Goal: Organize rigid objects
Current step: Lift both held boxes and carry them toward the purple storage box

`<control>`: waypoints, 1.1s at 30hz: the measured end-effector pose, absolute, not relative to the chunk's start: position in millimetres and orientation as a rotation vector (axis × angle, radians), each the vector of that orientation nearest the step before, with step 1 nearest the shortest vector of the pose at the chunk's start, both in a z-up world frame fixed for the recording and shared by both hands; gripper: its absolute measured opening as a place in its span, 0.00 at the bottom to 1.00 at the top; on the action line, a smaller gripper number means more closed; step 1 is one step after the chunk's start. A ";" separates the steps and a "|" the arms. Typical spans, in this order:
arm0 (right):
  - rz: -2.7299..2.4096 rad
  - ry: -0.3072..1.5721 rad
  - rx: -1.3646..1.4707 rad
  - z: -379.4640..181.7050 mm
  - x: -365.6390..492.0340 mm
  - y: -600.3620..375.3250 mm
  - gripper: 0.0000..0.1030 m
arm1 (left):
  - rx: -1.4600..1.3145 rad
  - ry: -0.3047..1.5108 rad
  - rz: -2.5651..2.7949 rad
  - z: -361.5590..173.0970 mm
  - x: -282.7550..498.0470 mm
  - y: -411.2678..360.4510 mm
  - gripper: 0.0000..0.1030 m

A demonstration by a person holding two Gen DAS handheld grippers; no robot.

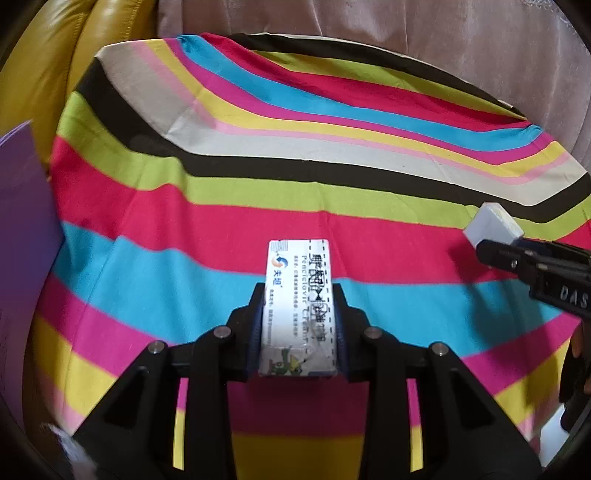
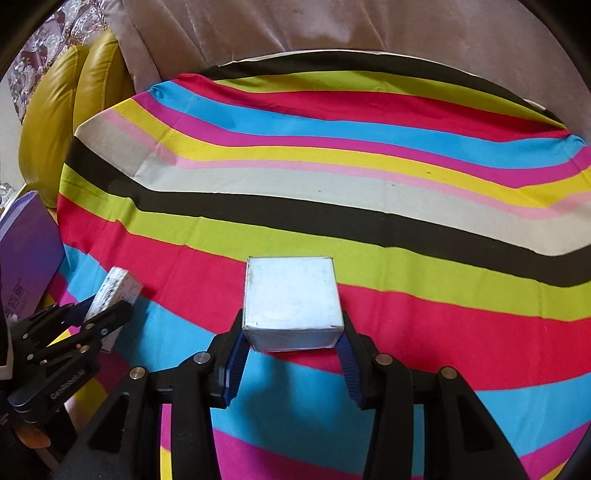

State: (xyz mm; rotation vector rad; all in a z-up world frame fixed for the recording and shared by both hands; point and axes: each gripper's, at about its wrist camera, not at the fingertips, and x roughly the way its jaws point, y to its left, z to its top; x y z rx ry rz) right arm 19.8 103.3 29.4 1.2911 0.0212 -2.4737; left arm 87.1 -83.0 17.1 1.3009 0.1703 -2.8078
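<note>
My left gripper [image 1: 298, 295] is shut on a long white medicine carton [image 1: 298, 295] with printed text, held lengthwise above the striped cloth [image 1: 258, 177]. My right gripper [image 2: 291, 325] is shut on a white cube-shaped box [image 2: 291, 295], held over the red and blue stripes. In the left wrist view the right gripper [image 1: 491, 240] shows at the right edge with the white box [image 1: 493, 223]. In the right wrist view the left gripper [image 2: 107, 314] shows at lower left with the carton [image 2: 112, 291].
A purple box [image 1: 22, 251] stands at the table's left edge; it also shows in the right wrist view [image 2: 26, 251]. A yellow leather seat [image 2: 55, 118] lies beyond the left edge. A beige curtain [image 2: 332, 26] hangs behind the table.
</note>
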 end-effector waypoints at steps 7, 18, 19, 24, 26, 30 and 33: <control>-2.460 0.023 1.249 49.3 35.0 111.3 0.44 | 1.263 0.223 -2.823 35.8 124.4 -87.2 0.36; -2.401 0.012 1.186 72.7 49.6 101.2 0.44 | 1.190 0.251 -2.888 73.9 159.2 -84.7 0.36; -2.390 0.027 1.174 76.4 52.5 97.5 0.44 | 1.174 0.253 -2.897 79.9 161.9 -84.8 0.36; -2.353 0.081 1.122 92.1 63.3 78.1 0.44 | 1.075 0.284 -2.933 109.7 172.9 -89.7 0.36; -2.340 0.093 1.096 99.5 67.2 69.1 0.44 | 1.040 0.301 -2.941 121.4 176.8 -92.1 0.36; -2.303 0.142 1.041 118.5 72.7 43.2 0.44 | 0.965 0.325 -2.945 147.2 189.1 -105.7 0.36; -2.274 0.166 0.998 132.0 76.5 25.9 0.44 | 0.909 0.378 -2.923 163.3 199.6 -125.4 0.36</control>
